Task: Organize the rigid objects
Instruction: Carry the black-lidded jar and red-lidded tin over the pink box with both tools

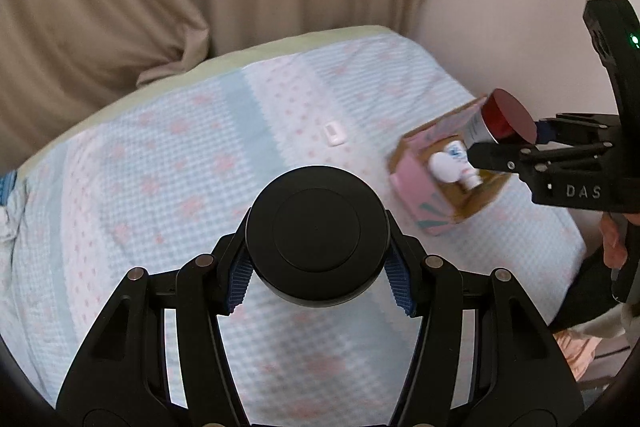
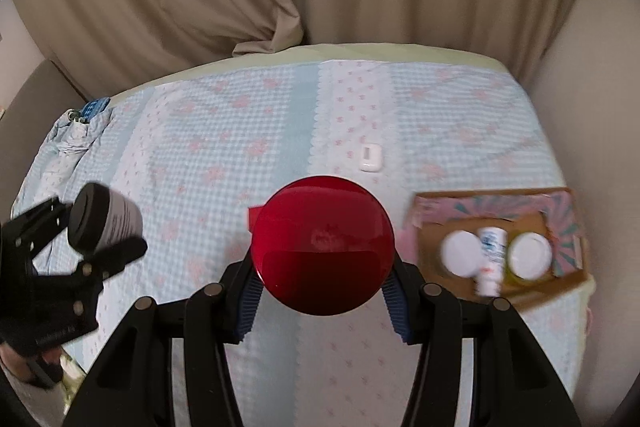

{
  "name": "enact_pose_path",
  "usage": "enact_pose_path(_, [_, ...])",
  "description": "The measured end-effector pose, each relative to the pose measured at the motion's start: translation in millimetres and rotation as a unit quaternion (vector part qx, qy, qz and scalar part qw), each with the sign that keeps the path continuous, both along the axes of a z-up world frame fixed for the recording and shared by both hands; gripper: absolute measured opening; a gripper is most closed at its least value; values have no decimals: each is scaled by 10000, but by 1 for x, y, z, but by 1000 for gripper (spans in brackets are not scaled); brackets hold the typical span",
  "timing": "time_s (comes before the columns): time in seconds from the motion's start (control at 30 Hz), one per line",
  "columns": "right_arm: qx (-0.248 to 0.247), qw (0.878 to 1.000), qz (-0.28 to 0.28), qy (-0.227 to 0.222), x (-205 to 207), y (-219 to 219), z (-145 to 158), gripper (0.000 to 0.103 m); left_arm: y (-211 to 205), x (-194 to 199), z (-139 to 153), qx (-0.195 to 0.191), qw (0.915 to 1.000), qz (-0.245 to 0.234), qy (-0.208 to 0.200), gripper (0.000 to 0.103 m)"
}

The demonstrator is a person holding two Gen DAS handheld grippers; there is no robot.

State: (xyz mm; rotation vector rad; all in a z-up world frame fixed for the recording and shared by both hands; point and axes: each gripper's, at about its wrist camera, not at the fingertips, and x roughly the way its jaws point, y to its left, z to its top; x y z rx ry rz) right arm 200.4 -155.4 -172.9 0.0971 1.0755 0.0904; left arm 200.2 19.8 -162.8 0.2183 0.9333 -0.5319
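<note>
Black-lidded jar [image 1: 318, 237] sits clamped in left hand-held gripper [image 1: 319, 273]; right hand-held gripper [image 2: 322, 281] clamps red-lidded jar [image 2: 323, 245].

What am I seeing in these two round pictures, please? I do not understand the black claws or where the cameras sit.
A person holds two hand tools with two fingers each; each carries a wide-angle camera. One picture looks along the left gripper, which clamps a black-lidded jar. The other looks along the right gripper, which clamps a red-lidded jar. Below is a bed cover with a small white case and a cardboard box holding two white-lidded jars and a white tube.
</note>
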Motion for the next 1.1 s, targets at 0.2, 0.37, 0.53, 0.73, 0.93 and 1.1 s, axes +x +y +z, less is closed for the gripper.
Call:
enact_pose_path(0.2, [-70, 9997, -240, 23, -40, -68, 24, 49, -73, -26, 17, -120, 9998, -133, 84, 54])
enact_pose_path(0.37, [-127, 9995, -277, 104, -63, -131, 28, 49, -144, -43, 13, -192, 9995, -162, 180, 54])
enact_pose_path(0.53, [-167, 9992, -342, 153, -68, -187, 20, 49, -202, -47, -5, -218, 9989, -193, 372, 54])
enact_pose_path(0.73, [-61, 9984, -470, 295, -57, -241, 2, 49, -253, -34, -39, -89, 9975, -132, 689, 54])
enact_pose_path(0.93, [29, 9974, -548, 461, -28, -285, -27, 49, -283, -7, -74, 79, 9954, -88, 954, 54])
enact_pose_path(1.1, [112, 9961, -597, 646, 2, -313, -60, 49, -300, 19, -105, 190, 9934, -7, 1129, 54])
